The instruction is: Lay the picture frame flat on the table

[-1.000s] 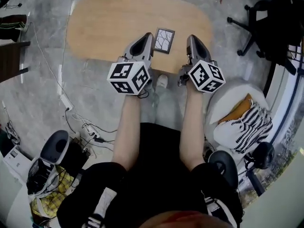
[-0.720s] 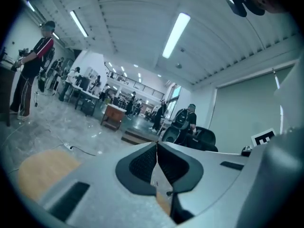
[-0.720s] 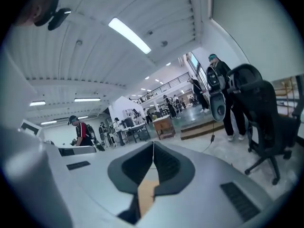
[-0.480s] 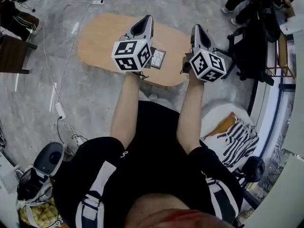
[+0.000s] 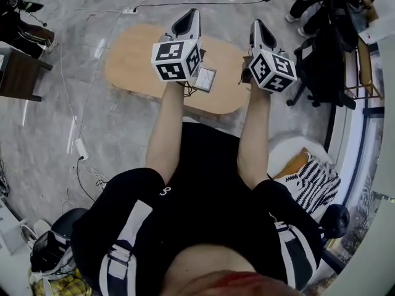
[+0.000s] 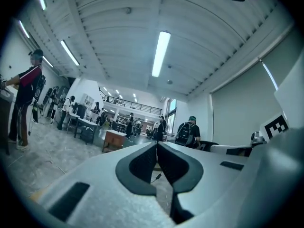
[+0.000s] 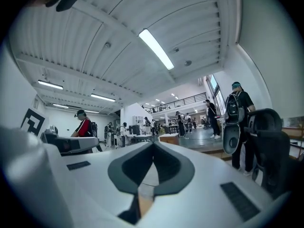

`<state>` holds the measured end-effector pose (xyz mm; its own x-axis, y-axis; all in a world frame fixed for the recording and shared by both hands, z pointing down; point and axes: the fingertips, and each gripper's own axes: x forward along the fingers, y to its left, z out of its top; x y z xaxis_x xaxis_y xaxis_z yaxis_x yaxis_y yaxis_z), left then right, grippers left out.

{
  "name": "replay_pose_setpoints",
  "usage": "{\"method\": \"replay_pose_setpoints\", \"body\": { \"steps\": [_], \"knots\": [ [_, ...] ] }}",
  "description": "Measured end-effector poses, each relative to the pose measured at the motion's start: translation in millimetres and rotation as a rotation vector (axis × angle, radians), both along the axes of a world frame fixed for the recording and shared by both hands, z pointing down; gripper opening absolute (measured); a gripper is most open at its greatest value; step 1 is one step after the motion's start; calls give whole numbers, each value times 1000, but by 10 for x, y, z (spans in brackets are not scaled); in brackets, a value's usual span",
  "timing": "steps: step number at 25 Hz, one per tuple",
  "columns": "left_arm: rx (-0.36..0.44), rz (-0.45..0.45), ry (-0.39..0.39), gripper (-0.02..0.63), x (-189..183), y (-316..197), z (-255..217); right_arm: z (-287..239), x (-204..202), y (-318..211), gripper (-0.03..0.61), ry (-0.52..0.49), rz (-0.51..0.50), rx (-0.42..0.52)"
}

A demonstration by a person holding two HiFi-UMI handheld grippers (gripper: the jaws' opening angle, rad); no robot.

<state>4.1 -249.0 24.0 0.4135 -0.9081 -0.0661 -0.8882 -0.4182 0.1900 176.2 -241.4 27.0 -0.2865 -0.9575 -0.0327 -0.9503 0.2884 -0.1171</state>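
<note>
The picture frame (image 5: 206, 79), grey-rimmed with a pale branching print, rests on the oval wooden table (image 5: 133, 60) near its front edge. It looks flat, and its left part is hidden behind my left gripper's marker cube. My left gripper (image 5: 192, 12) and right gripper (image 5: 255, 23) are held up in front of the person, above the table, and neither touches the frame. Both are shut with nothing between the jaws. In the left gripper view the left gripper (image 6: 156, 144) points out at a hall and ceiling; the right gripper (image 7: 153, 144) does too.
A black office chair (image 5: 324, 48) stands right of the table. A striped cushion (image 5: 311, 179) lies on a white seat at lower right. Cables (image 5: 79, 145) run over the floor at left. A dark table (image 5: 18, 73) sits at far left. People stand in the hall (image 6: 26, 101).
Both grippers have risen from the table's front edge and now overlap the table in the head view. The head view has shifted. The frame stays on the table.
</note>
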Motion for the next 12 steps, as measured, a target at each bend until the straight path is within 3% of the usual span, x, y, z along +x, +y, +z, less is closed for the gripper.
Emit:
{"method": "replay_pose_setpoints", "body": {
  "steps": [12],
  "knots": [
    [-12,-37,-49,12,31,-154,75,63,146,-120,12,60,32,-13]
  ]
}}
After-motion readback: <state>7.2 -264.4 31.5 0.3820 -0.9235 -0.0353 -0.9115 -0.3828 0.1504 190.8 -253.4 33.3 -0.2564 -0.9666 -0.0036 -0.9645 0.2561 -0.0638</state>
